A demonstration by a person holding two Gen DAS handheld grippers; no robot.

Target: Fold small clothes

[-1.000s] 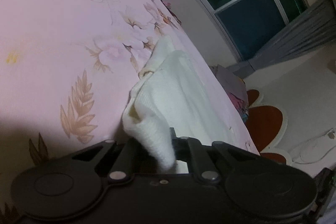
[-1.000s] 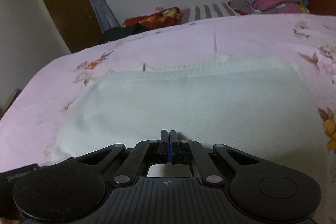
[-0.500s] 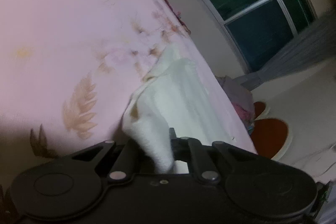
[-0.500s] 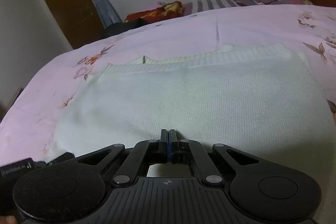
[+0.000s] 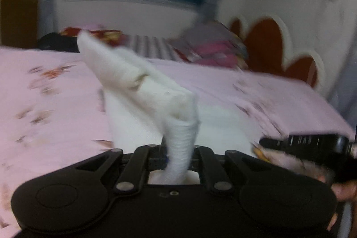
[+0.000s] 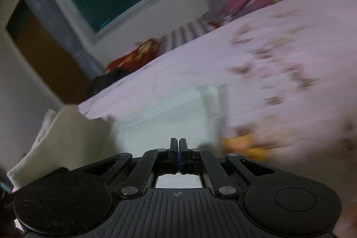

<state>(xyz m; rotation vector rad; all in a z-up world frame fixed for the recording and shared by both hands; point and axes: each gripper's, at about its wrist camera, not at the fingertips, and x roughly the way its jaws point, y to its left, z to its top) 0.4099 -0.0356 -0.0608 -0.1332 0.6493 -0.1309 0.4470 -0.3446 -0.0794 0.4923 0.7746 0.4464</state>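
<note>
White knitted garment (image 5: 138,81), soft ribbed fabric, lies mostly on the pink floral bedsheet (image 5: 51,108), w/ one edge lifted clear of the bed by your left claw (image 5: 179,155). That claw is clamped on a bunched roll of the knit; the fabric runs up from between the fingers and fans out into a raised flap, which drapes back down to the part lying flat. Holding it by the edge like this makes sense for a fold: the lifted flap can be carried over the flat portion while the rest stays put on the sheet.

Your right claw (image 6: 178,155) is fully closed w/ nothing between the fingers – pads meet, no cloth caught. It sits low over the flat part of the garment (image 6: 169,113), prob. so its closed tips can pin or smooth the base while the other side comes over. In the left view it shows as a dark bar at the right edge (image 5: 312,144), near the garment's side.

Both views are smeared, so the exact fold line is hard to read. Judging by the lie, the fold is under way, not finished: flap is in the air, not laid. Stack of folded clothes (image 5: 214,50) sits at the far end of the bed, well apart.
</note>
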